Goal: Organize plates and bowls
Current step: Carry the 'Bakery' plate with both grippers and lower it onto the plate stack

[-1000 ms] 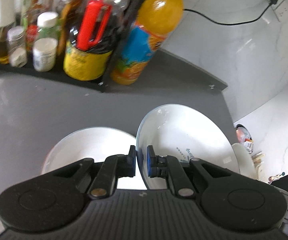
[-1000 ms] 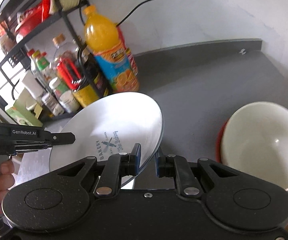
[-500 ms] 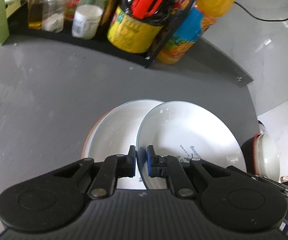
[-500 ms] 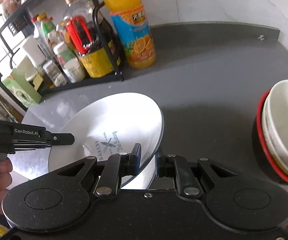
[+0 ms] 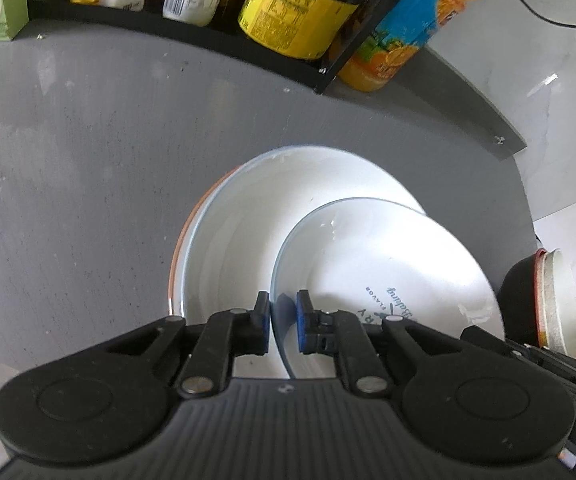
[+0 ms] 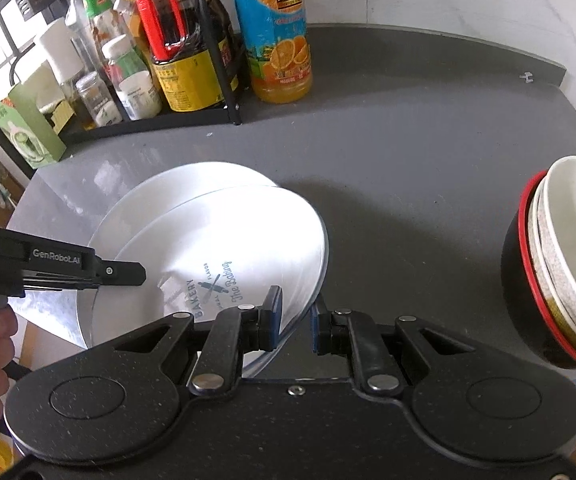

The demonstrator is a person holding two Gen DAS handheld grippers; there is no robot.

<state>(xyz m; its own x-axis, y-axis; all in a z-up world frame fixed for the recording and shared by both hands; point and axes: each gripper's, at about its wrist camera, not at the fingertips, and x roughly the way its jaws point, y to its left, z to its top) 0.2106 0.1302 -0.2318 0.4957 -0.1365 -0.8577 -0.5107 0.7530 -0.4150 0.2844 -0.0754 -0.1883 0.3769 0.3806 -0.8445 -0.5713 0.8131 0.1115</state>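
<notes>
A white plate printed "BAKERY" [image 5: 387, 264] [image 6: 228, 232] is held tilted just over a stack of white plates [image 5: 240, 240] [image 6: 160, 192] on the grey counter; whether it touches the stack I cannot tell. My left gripper [image 5: 284, 326] [image 6: 140, 274] is shut on the plate's left rim. My right gripper [image 6: 293, 324] clamps the opposite rim, and its body shows in the left wrist view [image 5: 527, 348]. The lowest plate in the stack has an orange edge. A pile of nested bowls [image 6: 567, 260] [image 5: 555, 300] in a black, red-rimmed bowl stands to the right.
A black wire rack [image 6: 216, 40] with several sauce bottles and jars lines the back left. An orange juice bottle [image 6: 280, 40] [image 5: 399, 40] stands beside it, a green box [image 6: 28, 128] at far left. Bare grey counter [image 6: 407, 140] lies between plates and bowls. A hand holds the left gripper.
Both grippers have carried the bakery plate down and forward until it sits over the plate stack. The bowl pile has slid toward the right edge of the right wrist view.
</notes>
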